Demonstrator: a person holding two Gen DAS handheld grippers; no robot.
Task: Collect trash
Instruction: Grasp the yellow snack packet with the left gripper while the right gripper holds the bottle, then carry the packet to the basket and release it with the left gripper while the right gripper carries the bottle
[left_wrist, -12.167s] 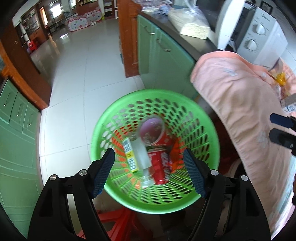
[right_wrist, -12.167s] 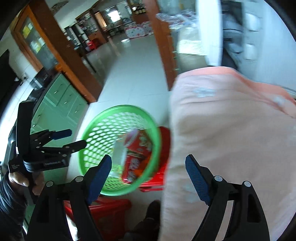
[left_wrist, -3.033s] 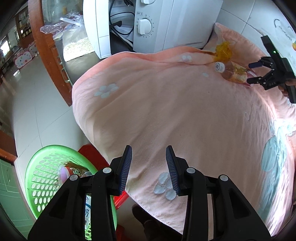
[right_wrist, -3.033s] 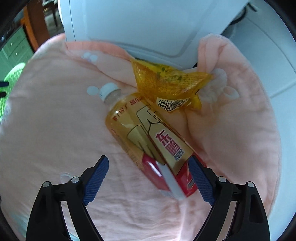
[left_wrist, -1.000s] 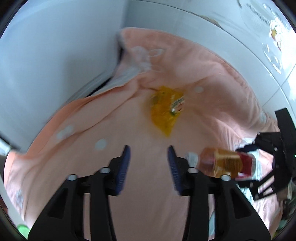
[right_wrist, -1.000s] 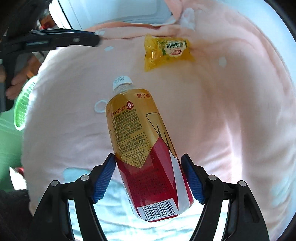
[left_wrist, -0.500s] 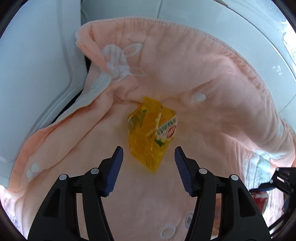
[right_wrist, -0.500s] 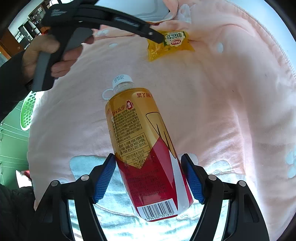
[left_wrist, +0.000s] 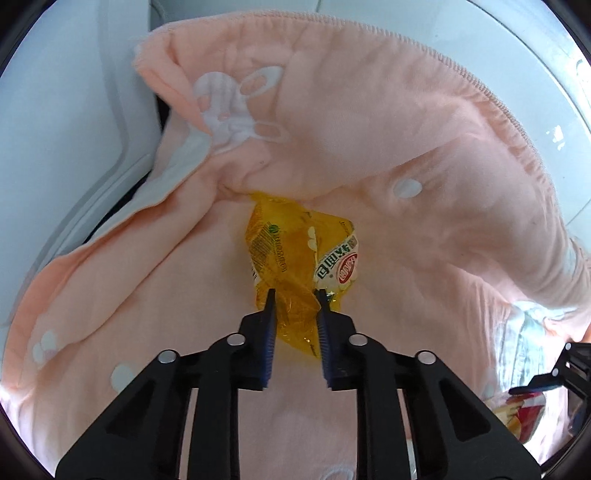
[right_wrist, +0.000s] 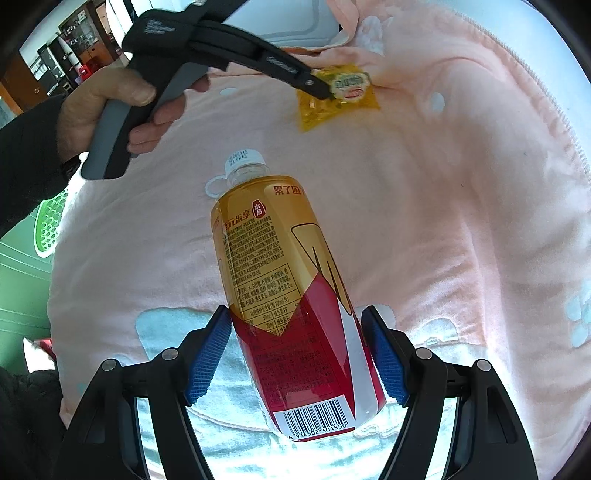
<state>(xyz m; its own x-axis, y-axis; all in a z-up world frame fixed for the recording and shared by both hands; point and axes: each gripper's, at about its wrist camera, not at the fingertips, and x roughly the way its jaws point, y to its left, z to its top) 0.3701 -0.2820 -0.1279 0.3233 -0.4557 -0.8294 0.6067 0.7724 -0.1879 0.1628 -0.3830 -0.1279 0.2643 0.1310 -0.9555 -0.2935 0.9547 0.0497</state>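
Observation:
A crumpled yellow snack packet (left_wrist: 295, 251) lies on a pink towel (left_wrist: 424, 122) beside a fold. My left gripper (left_wrist: 294, 295) is shut on the near end of the packet; it also shows in the right wrist view (right_wrist: 321, 90) on the packet (right_wrist: 336, 99). My right gripper (right_wrist: 297, 332) is shut on a yellow and red drink bottle (right_wrist: 280, 280) with a white cap, held above the towel (right_wrist: 443, 206). The right gripper's tips (left_wrist: 535, 387) and the bottle (left_wrist: 517, 421) show at the lower right of the left wrist view.
A white appliance (left_wrist: 62, 122) stands against the towel's left edge. A green perforated basket (right_wrist: 50, 221) shows low at the left, beyond the towel's edge. White tiled wall (left_wrist: 535, 66) rises behind the towel.
My left gripper has moved forward onto the yellow packet and closed on its near end. My right gripper keeps hold of the bottle, nearly still.

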